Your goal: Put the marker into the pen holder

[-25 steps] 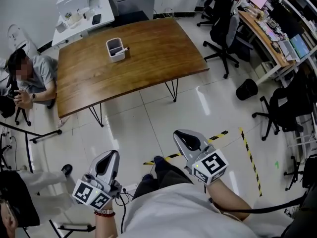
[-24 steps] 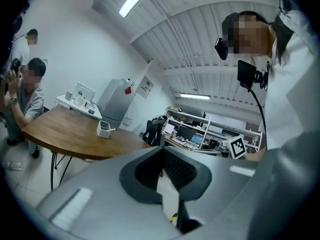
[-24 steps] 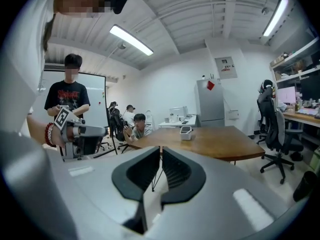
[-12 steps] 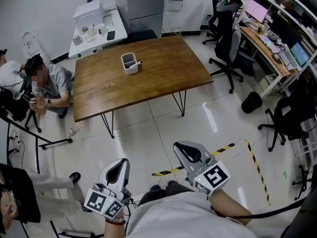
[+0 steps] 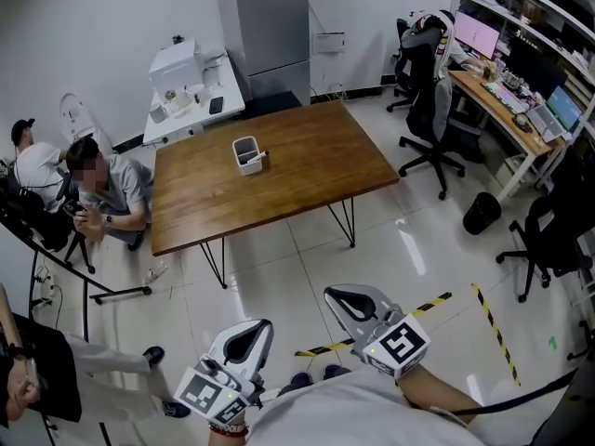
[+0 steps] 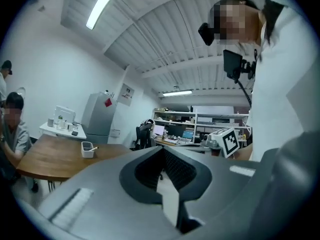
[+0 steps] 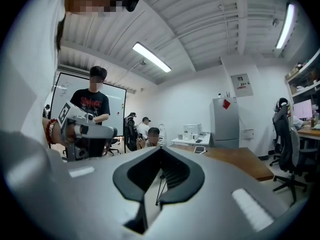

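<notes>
Well off the table [image 5: 307,170], left hand-held gripper [image 5: 245,340] and right hand-held gripper [image 5: 355,297], jaws together, empty

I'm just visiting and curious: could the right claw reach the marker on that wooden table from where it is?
Probably not yet. The right claw sits shut near the person's body, and open floor separates it from the table where the marker lies by the pen holder. Nothing blocks the way.

The left gripper [image 5: 253,334] moves rightward; the table [image 5: 316,170] and pen holder [image 5: 245,154] now appear lower, more central.
</notes>
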